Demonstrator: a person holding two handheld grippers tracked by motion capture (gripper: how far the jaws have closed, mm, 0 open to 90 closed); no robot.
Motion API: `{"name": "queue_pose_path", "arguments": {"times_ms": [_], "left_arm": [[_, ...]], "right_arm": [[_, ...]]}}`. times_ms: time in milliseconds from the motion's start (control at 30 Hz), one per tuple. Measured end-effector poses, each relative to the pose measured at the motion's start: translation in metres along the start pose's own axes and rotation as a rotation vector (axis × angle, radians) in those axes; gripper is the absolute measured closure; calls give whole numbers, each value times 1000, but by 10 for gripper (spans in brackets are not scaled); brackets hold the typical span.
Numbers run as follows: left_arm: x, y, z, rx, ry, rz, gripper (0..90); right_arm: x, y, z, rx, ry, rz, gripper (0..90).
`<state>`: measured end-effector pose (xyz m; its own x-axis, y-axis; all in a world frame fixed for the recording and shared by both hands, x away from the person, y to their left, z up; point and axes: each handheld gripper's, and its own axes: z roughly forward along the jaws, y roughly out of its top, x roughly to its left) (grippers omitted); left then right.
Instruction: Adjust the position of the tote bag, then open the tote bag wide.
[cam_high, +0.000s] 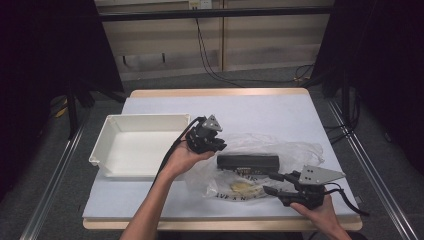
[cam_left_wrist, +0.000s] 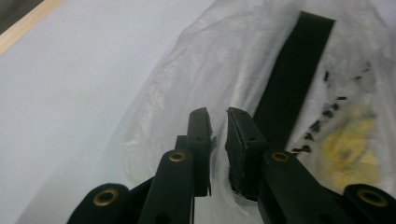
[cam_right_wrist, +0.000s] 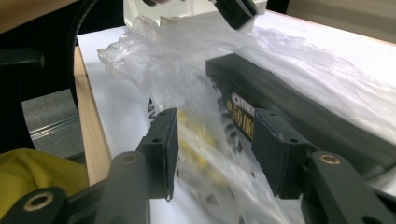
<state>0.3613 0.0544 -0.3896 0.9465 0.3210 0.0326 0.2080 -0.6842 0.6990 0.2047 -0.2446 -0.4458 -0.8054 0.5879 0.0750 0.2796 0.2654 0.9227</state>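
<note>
A clear plastic bag with yellow and black print lies crumpled on the white table cover. A long black box rests on or in it; I cannot tell which. My left gripper hovers at the bag's left end. In the left gripper view its jaws stand a narrow gap apart above the bag film, with the box to their right. My right gripper is at the bag's near edge. Its jaws stand wide apart with loose film between them, not pressed, and the box just beyond.
An empty white tray sits left of the bag on the white cover. The table's wooden front edge runs close by my right gripper. Metal rails flank the table on both sides.
</note>
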Motion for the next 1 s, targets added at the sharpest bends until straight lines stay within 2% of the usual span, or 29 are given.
{"name": "queue_pose_path", "arguments": {"times_ms": [33,67,100,133,167,200,267,400,433,667,700,867,900,1000], "left_arm": [[-3,1,-3,-8,-5,24,806],[-3,1,-3,-8,-5,24,817],[-6,2,-6,-17,-24,42,817],[-12,4,-7,-17,-64,72,831],[-12,4,-7,-17,-64,72,836],[-16,5,-3,15,-98,96,836],[-19,5,2,42,-124,113,833],[-24,4,14,69,-153,125,797],[-26,4,16,90,-163,135,777],[-20,1,26,130,-162,125,672],[-19,1,27,146,-173,129,646],[-19,0,30,150,-155,134,587],[-19,0,31,161,-135,139,548],[-16,0,33,159,-133,143,501]], "right_arm": [[1,-2,-3,-5,-8,2,511],[1,-4,-7,-14,-9,11,505],[1,-4,-7,-14,-9,11,505],[2,-9,-13,-11,-17,25,493],[2,-9,-13,-11,-17,25,493],[5,-14,-19,-9,-42,27,481],[6,-18,-24,-10,-44,37,472],[5,-21,-27,-19,-55,42,464],[4,-21,-26,-18,-55,40,461],[3,-21,-21,-4,-51,35,441],[4,-21,-21,-2,-55,34,440],[3,-22,-21,2,-57,40,436],[2,-22,-20,1,-55,40,435],[3,-22,-20,4,-53,38,435]]}}
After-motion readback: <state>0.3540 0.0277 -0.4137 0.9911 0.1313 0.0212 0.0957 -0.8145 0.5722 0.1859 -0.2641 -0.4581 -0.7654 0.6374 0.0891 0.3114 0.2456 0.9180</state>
